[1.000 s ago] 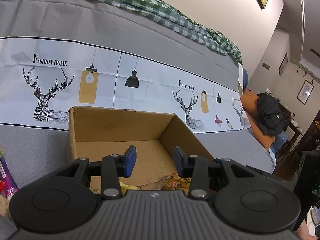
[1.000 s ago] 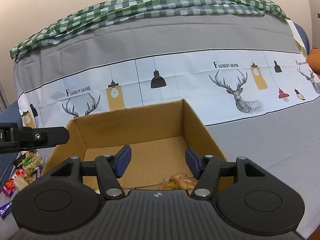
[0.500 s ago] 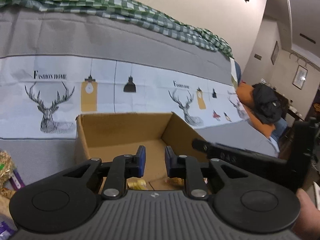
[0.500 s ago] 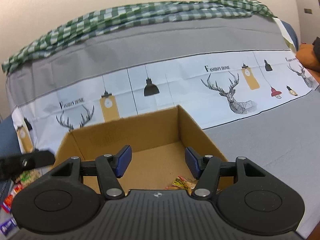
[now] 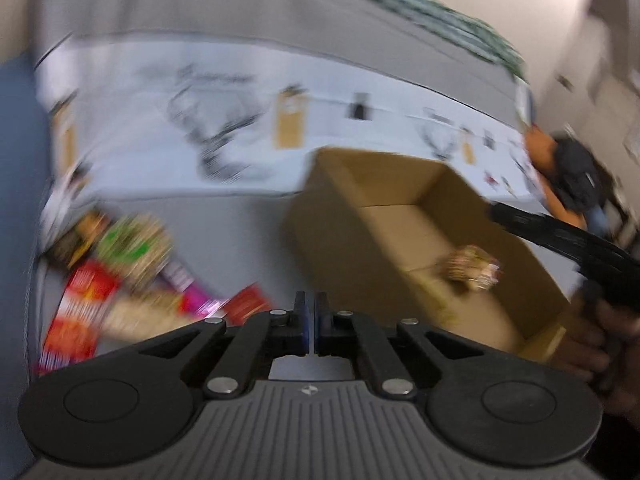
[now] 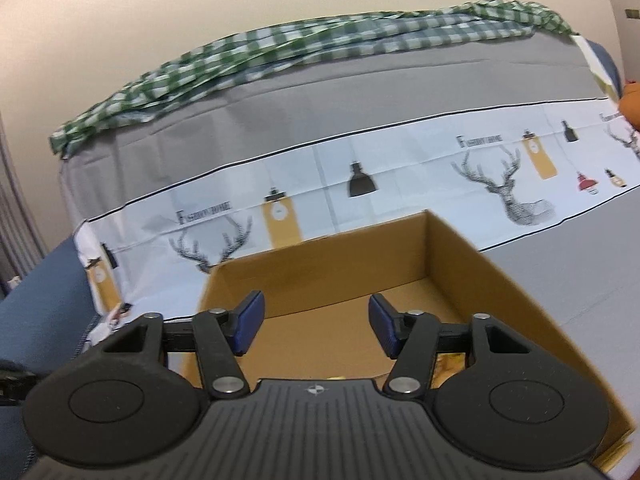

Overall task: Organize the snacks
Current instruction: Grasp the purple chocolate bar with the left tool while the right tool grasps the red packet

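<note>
An open cardboard box [image 5: 348,240] sits on the grey cover; it also shows in the right wrist view [image 6: 328,264]. A brownish snack packet [image 5: 472,268] lies on its floor. A blurred pile of snack packets [image 5: 120,272], red, green and pink, lies left of the box. My left gripper [image 5: 311,322] is shut and empty, above the cover between the pile and the box. My right gripper [image 6: 313,322] is open and empty over the box's near side; it shows at the right of the left wrist view [image 5: 560,240].
The grey cover has a white printed band [image 6: 360,184] with deer and lamps behind the box. A green checked cloth [image 6: 304,52] lies along the top of the backrest. An orange cushion with a dark garment [image 5: 576,176] sits at the far right.
My left gripper has closed fully and swung left, away from the box toward the snack pile. My right gripper stays open over the box and has shifted slightly.
</note>
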